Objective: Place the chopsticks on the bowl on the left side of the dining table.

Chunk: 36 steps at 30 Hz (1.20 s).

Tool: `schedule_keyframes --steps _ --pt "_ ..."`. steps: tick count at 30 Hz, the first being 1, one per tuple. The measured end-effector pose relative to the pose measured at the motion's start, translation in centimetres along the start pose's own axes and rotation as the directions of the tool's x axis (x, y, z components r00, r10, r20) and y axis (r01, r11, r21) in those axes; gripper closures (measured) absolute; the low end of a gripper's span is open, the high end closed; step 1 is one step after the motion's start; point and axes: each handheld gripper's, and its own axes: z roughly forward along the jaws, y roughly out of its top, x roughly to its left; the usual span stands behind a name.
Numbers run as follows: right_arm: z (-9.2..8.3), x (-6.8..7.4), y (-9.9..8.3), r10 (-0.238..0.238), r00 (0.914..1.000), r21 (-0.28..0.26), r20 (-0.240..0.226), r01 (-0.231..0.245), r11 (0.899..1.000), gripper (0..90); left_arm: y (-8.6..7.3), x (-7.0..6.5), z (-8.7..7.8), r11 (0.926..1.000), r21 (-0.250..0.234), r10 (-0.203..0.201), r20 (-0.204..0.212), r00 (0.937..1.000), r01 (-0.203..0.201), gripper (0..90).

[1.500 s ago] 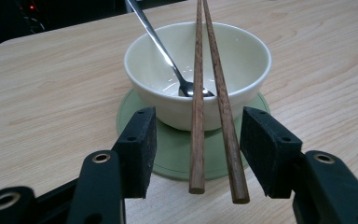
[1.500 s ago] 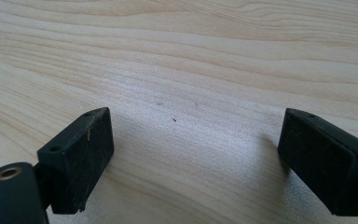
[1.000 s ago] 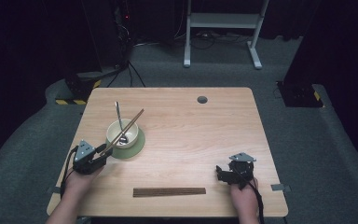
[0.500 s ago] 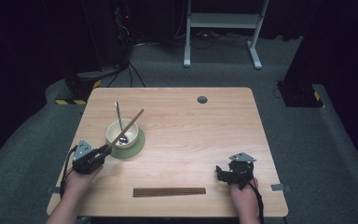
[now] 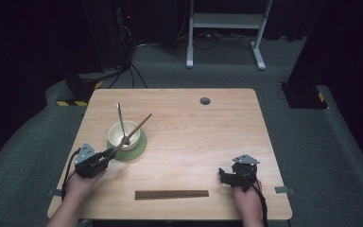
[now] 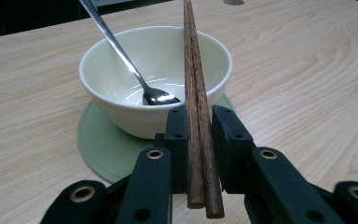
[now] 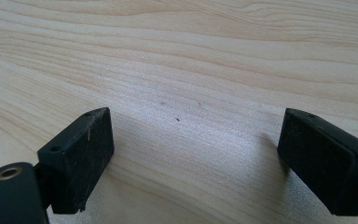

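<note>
— Status of the left gripper (image 6: 198, 140)?
— Jaws have just been closing; the chopsticks (image 6: 196, 98) are now clamped between them, tips resting in the bowl (image 6: 156, 79) (spoon (image 6: 130, 60) alongside). Lifting out appears possible.
— Right gripper (image 7: 191, 158)?
— Spread wide, nothing held.

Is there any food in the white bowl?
Empty. The bowl shows a bare, shiny inside, with only a spoon resting in it.

Spoon (image 5: 120, 124) in bowl (image 5: 123, 133) on mat (image 5: 139, 146)
</note>
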Motion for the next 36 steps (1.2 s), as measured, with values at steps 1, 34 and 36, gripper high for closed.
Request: schedule_keyframes --steps 1,34,36 --pt "0.0 0.0 0.0 0.000 1.0000 0.000 0.000 0.000 1.000 10.4 0.0 -0.1 0.0 0.9999 -0.007 -0.008 0.005 1.0000 0.008 76.3" --pt "0.1 -0.2 0.1 -0.016 0.9997 -0.006 -0.016 0.016 1.000 10.3 -0.1 0.8 -0.2 0.9993 0.037 -0.004 -0.053 0.9986 0.006 53.8" --pt "0.1 -0.2 0.1 -0.019 0.9997 -0.006 -0.016 0.019 1.000 10.4 -0.1 1.1 -0.1 0.9995 0.028 -0.014 -0.066 0.9977 0.016 53.2"
